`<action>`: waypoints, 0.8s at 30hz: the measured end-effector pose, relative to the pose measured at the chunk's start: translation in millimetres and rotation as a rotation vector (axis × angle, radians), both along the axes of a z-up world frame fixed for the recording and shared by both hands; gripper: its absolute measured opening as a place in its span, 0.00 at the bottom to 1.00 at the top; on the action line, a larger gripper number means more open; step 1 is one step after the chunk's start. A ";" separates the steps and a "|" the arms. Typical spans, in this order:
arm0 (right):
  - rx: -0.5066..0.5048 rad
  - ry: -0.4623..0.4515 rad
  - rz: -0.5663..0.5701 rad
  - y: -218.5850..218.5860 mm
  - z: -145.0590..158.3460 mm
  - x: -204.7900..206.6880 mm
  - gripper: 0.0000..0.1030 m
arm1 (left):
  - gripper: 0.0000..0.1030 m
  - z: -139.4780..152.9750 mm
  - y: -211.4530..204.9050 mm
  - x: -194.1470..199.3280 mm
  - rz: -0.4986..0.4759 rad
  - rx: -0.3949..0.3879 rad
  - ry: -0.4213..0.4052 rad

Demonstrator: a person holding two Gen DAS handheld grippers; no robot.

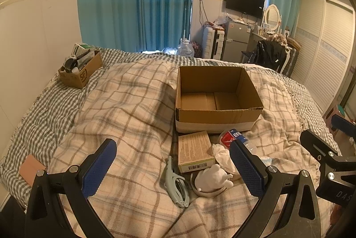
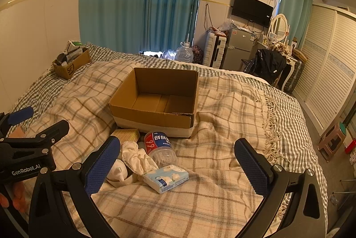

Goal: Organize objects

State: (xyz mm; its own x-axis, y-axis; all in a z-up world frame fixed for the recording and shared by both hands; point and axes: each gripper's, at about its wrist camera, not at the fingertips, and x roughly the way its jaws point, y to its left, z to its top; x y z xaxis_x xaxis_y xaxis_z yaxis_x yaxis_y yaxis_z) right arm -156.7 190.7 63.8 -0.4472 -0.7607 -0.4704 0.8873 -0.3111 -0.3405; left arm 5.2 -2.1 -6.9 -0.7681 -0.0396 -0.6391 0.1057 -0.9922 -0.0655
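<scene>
Hovering low over the bed (image 1: 55, 104), both tongs spread wide and gripping nothing: left tongs (image 1: 172, 166) above the near clutter, right tongs (image 2: 176, 165) a little to the right of it, over bare plaid blanket (image 2: 222, 109).

Sitting open and empty mid-bed, a large box (image 1: 217, 120), its near wall just behind the clutter. Lying in front of that wall, from left to right in the left wrist view: a grey clipper (image 1: 176, 184), a flat yellow carton (image 1: 194, 152), a white figurine (image 1: 211, 178) resting in a shallow dish (image 1: 205, 193), a crumpled white cloth (image 1: 224, 158), and a jar (image 1: 231, 138) with a red and blue label tipped on its side. Lying nearest the right tongs, a blue tissue pack (image 2: 165, 178), touching the cloth.

Standing well apart, at the far left corner of the bed, a small box (image 1: 80, 73) stuffed with items. Showing at the left edge of the blanket, a pink pad (image 1: 31, 171).
</scene>
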 end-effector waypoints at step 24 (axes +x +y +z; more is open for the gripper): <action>0.021 -0.003 -0.053 6.5 -1.3 -29.7 1.00 | 1.00 -28.0 22.0 -25.9 0.352 0.084 -0.114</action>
